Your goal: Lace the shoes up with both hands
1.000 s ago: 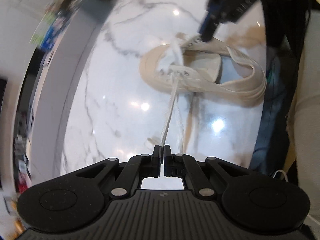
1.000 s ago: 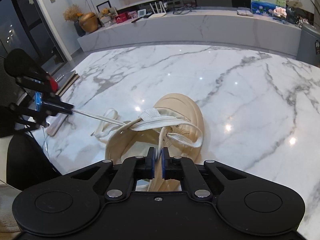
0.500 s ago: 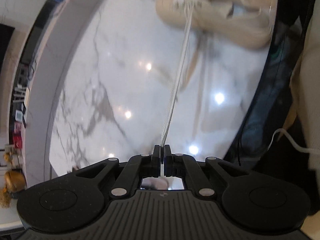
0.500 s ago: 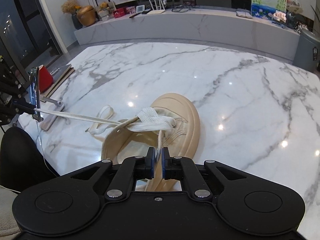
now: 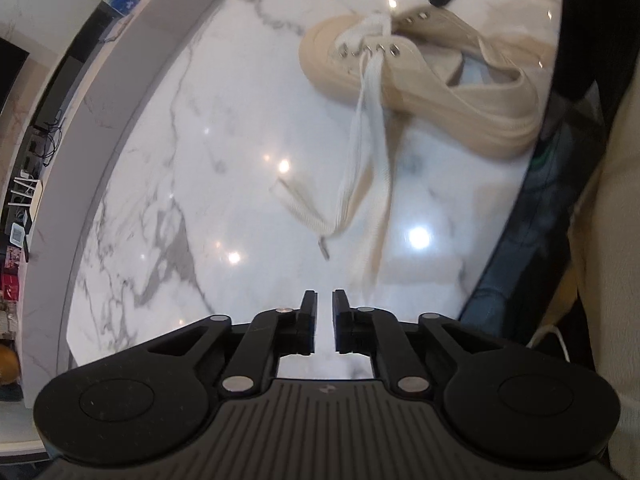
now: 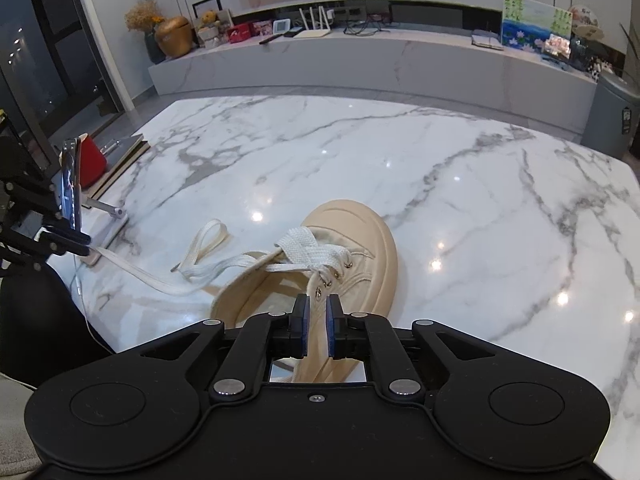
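Marble desk [image 6: 460,168] carries the beige shoe [image 6: 360,248] just ahead of my right fingers [image 6: 318,316], parted and empty; my left fingers [image 5: 324,312] parted too, slack lace [image 5: 368,152] beyond them.

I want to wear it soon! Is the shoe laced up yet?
Not yet. On the shoe, the lace crosses only near the toe. The left gripper and right gripper have open jaws, holding nothing. Upper eyelets are empty; no bow.
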A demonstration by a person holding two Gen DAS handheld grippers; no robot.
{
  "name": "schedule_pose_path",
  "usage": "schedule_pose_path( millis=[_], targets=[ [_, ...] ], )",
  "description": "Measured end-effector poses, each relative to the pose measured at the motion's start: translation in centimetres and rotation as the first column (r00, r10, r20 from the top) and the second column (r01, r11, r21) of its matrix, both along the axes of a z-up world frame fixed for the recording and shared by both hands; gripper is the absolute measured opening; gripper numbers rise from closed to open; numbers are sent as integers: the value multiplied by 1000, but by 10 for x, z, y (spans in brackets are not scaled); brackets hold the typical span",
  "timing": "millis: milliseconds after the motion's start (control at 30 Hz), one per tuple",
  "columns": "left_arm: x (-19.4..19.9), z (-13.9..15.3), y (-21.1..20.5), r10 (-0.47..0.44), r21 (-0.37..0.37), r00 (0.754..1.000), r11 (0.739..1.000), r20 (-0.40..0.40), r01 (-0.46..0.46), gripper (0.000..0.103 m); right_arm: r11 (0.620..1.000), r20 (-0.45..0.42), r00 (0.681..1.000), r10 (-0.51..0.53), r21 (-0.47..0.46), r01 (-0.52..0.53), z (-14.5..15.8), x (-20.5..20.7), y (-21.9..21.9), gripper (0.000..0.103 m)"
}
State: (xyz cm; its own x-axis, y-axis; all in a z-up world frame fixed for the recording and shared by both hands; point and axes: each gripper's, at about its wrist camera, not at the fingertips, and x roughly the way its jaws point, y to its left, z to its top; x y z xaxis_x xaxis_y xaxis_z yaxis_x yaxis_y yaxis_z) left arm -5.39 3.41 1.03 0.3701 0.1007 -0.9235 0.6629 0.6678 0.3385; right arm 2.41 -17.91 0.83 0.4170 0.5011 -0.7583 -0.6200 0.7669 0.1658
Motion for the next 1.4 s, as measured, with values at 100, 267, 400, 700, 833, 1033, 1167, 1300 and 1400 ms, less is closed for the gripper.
schedule_pose_path(
  millis=[100,267,400,700,833,1033,1167,1300,1400],
  targets=[
    [10,-10,0,28,-35,1000,999,5,-27,17,1000,3,1000,-1,-2,1,-1,-2,0,9],
    [34,-24,4,119,-127,993,985,16,-116,24,1000,8,1000,-5,-4,5,-1,-3,1,13],
    [55,-30,10,196,-182,979,966,47,-185,32,1000,15,1000,-6,-9,6,-2,-2,1,16],
    [104,-56,26,370,-288,929,890,1,-354,36,999,31,1000,3,-32,-2,-1,-3,2,17],
    [111,-66,31,405,-303,913,865,-46,-399,12,998,50,999,6,-55,-3,0,-4,4,17],
    [104,-52,29,396,-365,917,849,-37,-382,4,996,78,997,11,-91,-3,1,-4,7,17],
    [95,-24,21,375,-422,927,844,23,-330,4,995,83,996,18,-104,-9,0,-4,8,17],
    [83,9,8,329,-480,939,843,101,-244,4,994,93,995,25,-104,-15,2,-7,9,17],
    [70,35,-10,252,-502,954,853,160,-142,4,995,102,994,31,-100,-21,5,-9,10,17]
  ],
)
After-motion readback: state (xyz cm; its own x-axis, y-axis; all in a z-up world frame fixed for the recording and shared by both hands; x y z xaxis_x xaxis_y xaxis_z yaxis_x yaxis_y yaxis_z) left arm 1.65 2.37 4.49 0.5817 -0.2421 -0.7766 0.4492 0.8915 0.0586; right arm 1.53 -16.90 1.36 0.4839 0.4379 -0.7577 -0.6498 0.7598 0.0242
